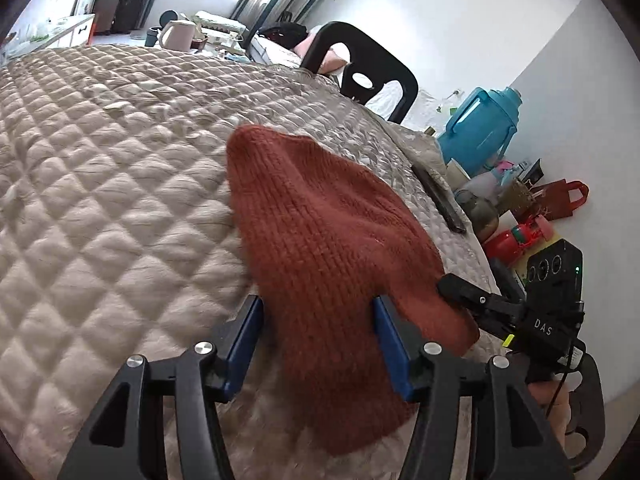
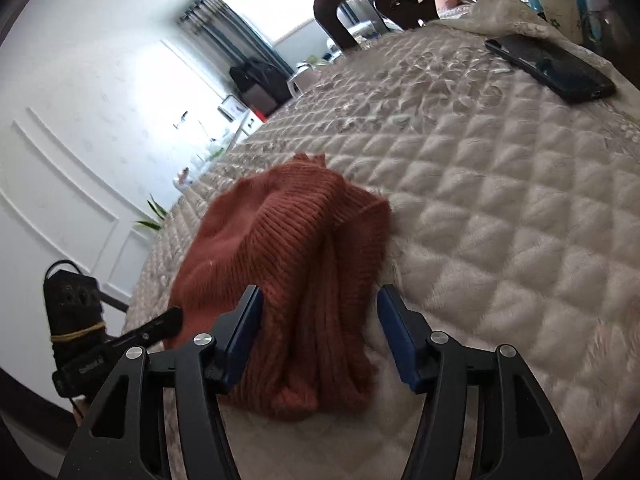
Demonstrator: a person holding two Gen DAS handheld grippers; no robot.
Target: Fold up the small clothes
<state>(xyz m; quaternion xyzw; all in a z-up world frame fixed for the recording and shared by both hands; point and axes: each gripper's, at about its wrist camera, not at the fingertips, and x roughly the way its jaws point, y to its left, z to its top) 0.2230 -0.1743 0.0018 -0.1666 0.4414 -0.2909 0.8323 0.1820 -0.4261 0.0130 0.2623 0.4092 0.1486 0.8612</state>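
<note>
Left wrist view: my left tongs stand wide apart, straddling the near end of the rust knit hat, gripping nothing; whether the blue pads touch the wool I cannot tell. The hat lies flat on the quilted beige cover, with broad bare quilt left of it and the cover's edge close on its right, where a dark phone lies. My right tongs are equally spread, with the hat's bunched end between them. Beyond the hat stands a black chair; right of it, off the cover's edge, a blue jug and a red bag sit against the white wall.
</note>
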